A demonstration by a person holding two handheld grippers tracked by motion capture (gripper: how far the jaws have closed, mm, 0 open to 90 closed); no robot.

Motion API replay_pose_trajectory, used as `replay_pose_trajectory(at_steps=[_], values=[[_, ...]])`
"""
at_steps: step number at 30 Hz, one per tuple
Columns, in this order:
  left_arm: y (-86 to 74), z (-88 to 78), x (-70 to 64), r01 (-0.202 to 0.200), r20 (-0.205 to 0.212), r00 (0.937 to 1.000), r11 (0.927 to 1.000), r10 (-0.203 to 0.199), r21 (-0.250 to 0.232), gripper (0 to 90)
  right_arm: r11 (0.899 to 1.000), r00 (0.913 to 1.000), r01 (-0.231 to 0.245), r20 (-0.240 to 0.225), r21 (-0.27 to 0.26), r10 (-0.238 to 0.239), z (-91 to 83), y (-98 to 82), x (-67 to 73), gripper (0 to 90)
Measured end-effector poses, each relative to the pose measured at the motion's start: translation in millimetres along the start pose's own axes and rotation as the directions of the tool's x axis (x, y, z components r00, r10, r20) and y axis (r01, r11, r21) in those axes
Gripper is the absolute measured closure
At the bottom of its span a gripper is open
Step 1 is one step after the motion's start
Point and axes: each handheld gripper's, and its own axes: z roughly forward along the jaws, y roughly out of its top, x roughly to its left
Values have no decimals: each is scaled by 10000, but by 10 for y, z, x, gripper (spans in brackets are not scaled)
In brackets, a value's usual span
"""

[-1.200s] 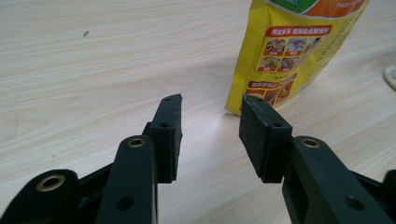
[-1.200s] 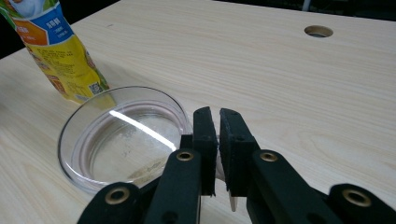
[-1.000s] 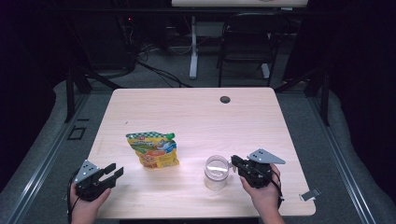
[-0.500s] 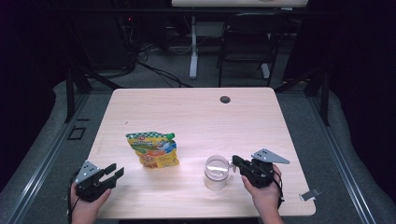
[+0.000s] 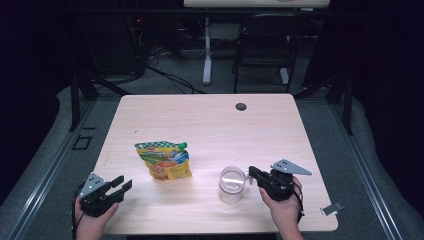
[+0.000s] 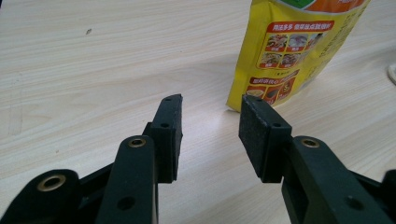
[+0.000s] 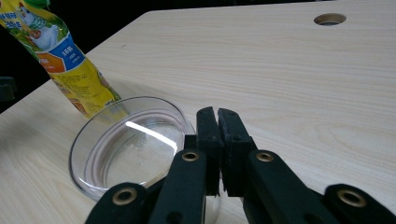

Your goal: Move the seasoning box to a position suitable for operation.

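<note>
A light wooden table point(image 5: 210, 125) bears a standing yellow snack pouch point(image 5: 164, 161) and a clear jar point(image 5: 232, 184).

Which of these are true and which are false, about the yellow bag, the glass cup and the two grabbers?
1. The yellow bag stands on the table. True.
2. The glass cup is full of juice. False: it looks empty.
3. The left gripper has its jaws apart with nothing between them. True.
4. The right gripper is wide open. False: its jaws are shut together, beside the cup's rim.
5. The bag lies inside the cup. False: they stand apart.
</note>
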Motion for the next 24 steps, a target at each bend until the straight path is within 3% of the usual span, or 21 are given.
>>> replay_pose_trajectory(at_steps=[18, 24], values=[[2, -13, -14, -55, 34, 10000, 10000, 55, -9, 615, 10000, 9999, -15, 125, -62, 16, 3, -15, 1, 900], [2, -10, -13, -58, 21, 10000, 10000, 58, -1, 615, 9997, 9997, -252, 71, -8, 252, 16, -35, -27, 900]])
